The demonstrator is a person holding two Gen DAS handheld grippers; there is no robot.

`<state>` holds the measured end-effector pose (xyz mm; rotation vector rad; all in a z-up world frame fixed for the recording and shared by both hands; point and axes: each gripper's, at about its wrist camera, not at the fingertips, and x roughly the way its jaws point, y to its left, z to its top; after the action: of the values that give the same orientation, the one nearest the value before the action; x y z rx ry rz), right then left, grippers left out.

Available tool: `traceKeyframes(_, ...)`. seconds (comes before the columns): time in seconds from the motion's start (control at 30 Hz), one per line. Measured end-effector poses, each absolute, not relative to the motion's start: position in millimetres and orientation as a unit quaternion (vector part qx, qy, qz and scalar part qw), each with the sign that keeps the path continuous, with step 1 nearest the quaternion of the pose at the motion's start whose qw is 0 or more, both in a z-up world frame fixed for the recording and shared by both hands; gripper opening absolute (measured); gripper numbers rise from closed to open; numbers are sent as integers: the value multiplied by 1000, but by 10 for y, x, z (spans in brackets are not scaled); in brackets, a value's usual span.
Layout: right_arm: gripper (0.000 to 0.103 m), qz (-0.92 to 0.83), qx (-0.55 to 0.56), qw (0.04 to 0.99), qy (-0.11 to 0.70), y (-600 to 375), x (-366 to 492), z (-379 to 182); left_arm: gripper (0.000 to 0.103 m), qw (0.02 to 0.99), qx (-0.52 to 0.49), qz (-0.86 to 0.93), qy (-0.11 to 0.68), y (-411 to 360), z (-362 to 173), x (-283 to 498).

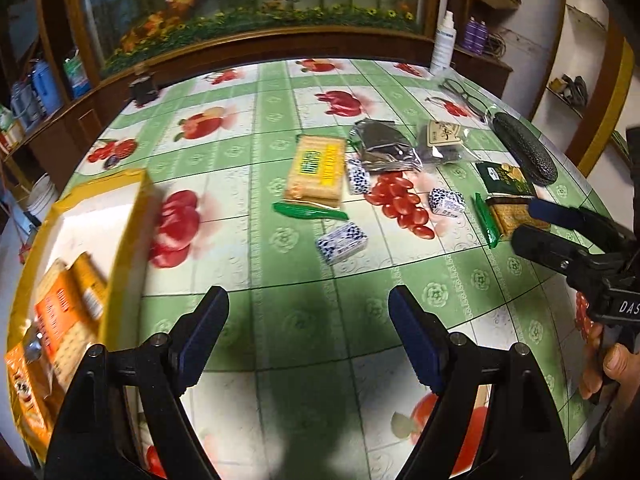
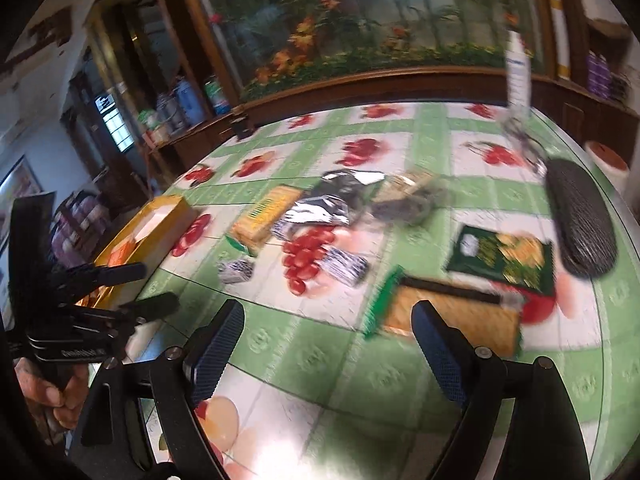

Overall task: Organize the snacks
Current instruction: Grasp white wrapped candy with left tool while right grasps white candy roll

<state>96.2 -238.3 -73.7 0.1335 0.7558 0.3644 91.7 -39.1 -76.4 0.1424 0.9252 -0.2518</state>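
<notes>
Snacks lie scattered on the table. A yellow biscuit pack (image 1: 316, 172) lies mid-table, with small blue-and-white packets (image 1: 342, 242) around it and dark foil bags (image 1: 382, 146) behind. A green-ended cracker pack (image 1: 506, 218) and a dark green packet (image 1: 506, 178) lie to the right. A yellow box (image 1: 86, 248) at the left holds orange packs (image 1: 64, 320). My left gripper (image 1: 308, 300) is open and empty above the tablecloth. My right gripper (image 2: 328, 314) is open and empty, near the cracker pack (image 2: 452, 316); it also shows in the left wrist view (image 1: 522, 224).
A black glasses case (image 1: 524, 150), spectacles (image 1: 462, 92) and a white spray bottle (image 1: 444, 42) stand at the far right of the fruit-print tablecloth (image 1: 304, 340). A wooden cabinet (image 1: 256, 46) with a flower panel runs behind the table. The right wrist view is motion-blurred.
</notes>
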Motion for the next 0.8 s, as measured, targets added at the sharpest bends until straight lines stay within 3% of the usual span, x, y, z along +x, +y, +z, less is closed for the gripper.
traceKeyframes(0.1, 79, 195, 41, 907, 372, -2238, 1136, -739, 82, 881, 66, -132, 450, -457, -825, 1003)
traceKeyframes(0.63, 61, 201, -6, 890, 409, -2074, 1656, -1007, 81, 868, 107, -143, 464, -705, -1117, 1410)
traceKeyframes(0.73, 53, 198, -13, 889, 413, -2061, 1691, -1035, 66, 868, 88, -155, 464, -672, -1113, 1428)
traceKeyframes(0.8, 52, 197, -20, 886, 420, -2032, 1714, -1077, 48, 870, 89, -156, 459, -671, -1101, 1417)
